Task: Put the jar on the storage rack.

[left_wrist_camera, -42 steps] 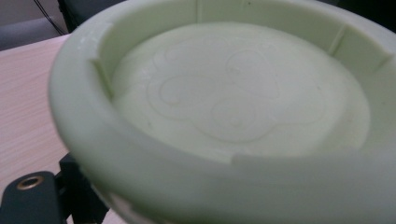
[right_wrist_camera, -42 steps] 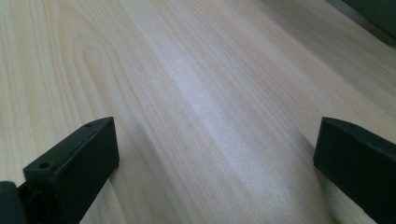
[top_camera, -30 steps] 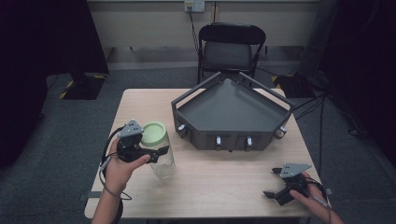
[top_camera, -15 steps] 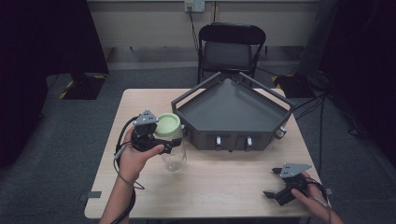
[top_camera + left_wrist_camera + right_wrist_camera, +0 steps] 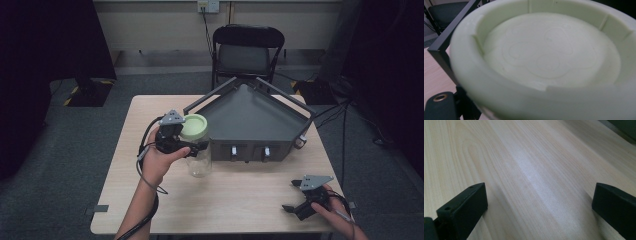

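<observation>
Clear jar (image 5: 201, 159) with green lid (image 5: 194, 126) clamped by left gripper (image 5: 192, 148), upright beside grey tray (image 5: 280, 145) for loading. Right gripper (image 5: 295, 201) parked on table (image 5: 240, 205), jaws wide apart, holding nothing.

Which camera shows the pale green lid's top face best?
The left gripper view: the pale green round plastic lid sits close, its recessed top plain. The high view shows it small, atop the clear jar. The right gripper view faces bare table.

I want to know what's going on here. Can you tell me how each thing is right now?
Jar: upright, green lid on.
Left tool: shut on the jar, carrying it beside the tray.
Right tool: open, holding nothing, low over the table.
Tray: nothing inside it.
Chair: nobody sitting on it.
</observation>
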`<state>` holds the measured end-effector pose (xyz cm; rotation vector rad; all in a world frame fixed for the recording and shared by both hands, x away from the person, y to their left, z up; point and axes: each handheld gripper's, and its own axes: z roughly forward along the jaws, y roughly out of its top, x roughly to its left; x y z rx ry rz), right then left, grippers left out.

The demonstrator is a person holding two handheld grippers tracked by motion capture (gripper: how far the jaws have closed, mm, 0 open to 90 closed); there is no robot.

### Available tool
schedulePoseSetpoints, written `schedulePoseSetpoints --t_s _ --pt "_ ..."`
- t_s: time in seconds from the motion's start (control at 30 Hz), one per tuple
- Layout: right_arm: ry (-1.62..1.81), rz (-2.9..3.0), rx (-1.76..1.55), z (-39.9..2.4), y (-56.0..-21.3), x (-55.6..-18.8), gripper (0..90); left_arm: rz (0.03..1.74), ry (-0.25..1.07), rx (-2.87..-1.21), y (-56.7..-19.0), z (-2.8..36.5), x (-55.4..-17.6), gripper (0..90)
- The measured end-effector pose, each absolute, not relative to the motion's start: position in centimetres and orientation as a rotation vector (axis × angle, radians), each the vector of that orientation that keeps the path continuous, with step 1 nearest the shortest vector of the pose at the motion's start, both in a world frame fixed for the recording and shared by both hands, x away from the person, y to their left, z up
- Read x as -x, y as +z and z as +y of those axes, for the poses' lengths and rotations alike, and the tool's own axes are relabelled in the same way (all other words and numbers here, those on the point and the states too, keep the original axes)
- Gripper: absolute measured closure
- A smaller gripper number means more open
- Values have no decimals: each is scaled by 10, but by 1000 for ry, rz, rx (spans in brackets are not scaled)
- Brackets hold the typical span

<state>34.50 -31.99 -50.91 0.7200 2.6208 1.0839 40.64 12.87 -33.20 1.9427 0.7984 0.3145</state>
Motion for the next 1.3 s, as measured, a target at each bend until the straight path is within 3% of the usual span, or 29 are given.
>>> schedulePoseSetpoints --t_s 0.7,1.3 --pt "1085 2619 -720 -320 -509 -345 0 726 253 -1968 -305 89 -421 106" --pt "1085 2619 -720 -320 -509 -345 0 653 215 -1991 -258 61 -431 106"
